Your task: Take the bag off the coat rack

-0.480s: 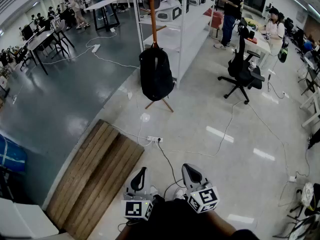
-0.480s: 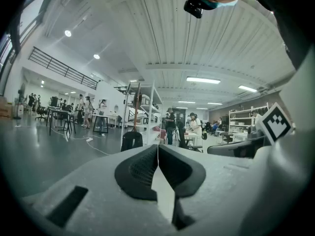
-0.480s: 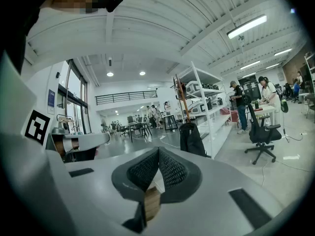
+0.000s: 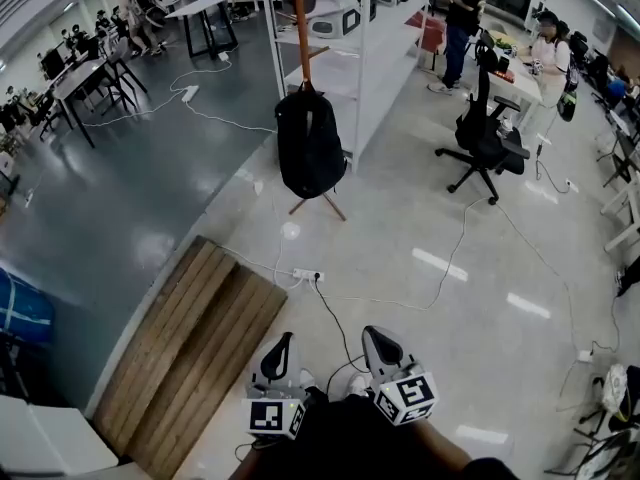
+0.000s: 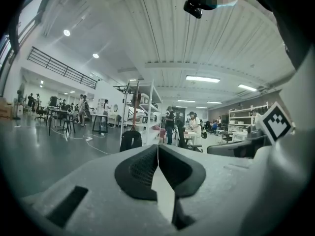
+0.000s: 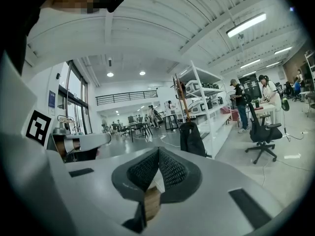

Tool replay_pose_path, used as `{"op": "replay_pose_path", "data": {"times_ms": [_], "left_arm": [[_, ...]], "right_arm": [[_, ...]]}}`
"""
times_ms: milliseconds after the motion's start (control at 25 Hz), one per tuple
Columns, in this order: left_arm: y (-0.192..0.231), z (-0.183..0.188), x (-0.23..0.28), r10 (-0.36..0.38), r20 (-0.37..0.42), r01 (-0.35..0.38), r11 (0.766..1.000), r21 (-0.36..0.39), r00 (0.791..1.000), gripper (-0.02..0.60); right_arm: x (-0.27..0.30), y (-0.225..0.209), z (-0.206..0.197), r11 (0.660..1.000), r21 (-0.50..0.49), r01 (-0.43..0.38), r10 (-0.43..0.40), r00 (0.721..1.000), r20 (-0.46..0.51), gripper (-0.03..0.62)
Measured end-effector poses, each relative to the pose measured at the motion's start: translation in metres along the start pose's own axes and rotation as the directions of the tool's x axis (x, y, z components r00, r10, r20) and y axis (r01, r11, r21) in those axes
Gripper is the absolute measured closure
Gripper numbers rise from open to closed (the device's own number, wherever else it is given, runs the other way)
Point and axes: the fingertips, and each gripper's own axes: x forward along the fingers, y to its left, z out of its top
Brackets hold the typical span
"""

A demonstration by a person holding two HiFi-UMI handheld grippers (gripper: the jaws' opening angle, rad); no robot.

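Head view: nothing is done yet. The black backpack [image 4: 309, 143] hangs on the coat rack [image 4: 299, 28] at 12 o'clock, well apart from the left gripper [image 4: 283, 348] and right gripper [image 4: 379, 344] at 6 o'clock.

Left gripper view: its fingers [image 5: 142, 168] are clenched on nothing, with the backpack far ahead at 11 o'clock.

Right gripper view: the fingers are likewise clenched and empty, with the backpack at 1 o'clock. The approach, the grasp and the lift-off all remain.

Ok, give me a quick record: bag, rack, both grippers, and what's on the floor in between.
bag: black backpack, hanging on the rack
rack: wooden pole, beside white shelving
left gripper: shut, empty, low by the person
right gripper: shut, empty, beside the left
floor between: power strip with cables; wooden platform to the left
progress: bag not yet reached
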Motion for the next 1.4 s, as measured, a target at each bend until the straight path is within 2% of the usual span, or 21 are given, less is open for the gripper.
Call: {"op": "replay_pose_path", "data": {"times_ms": [600, 920, 1200, 1400], "left_arm": [[-0.046, -0.004, 0.027, 0.014, -0.003, -0.014, 1.000, 0.009, 1.000, 0.563], [-0.072, 0.005, 0.048, 0.036, 0.016, -0.036, 0.999, 0.031, 0.999, 0.563], [-0.055, -0.006, 0.064, 0.055, -0.005, -0.055, 0.998, 0.023, 0.998, 0.563], [-0.028, -0.008, 0.101, 0.048, -0.007, -0.048, 0.999, 0.009, 0.999, 0.563]], "right_arm": [[-0.014, -0.044, 0.004, 0.999, -0.006, -0.032, 0.032, 0.999, 0.009, 0.582], [-0.014, -0.069, 0.008, 0.997, -0.017, -0.081, 0.082, 0.997, 0.004, 0.582], [0.012, -0.075, 0.003, 0.995, -0.019, -0.094, 0.094, 0.996, 0.010, 0.582], [0.054, -0.083, 0.008, 0.996, -0.022, -0.088, 0.088, 0.996, 0.000, 0.581]]}}
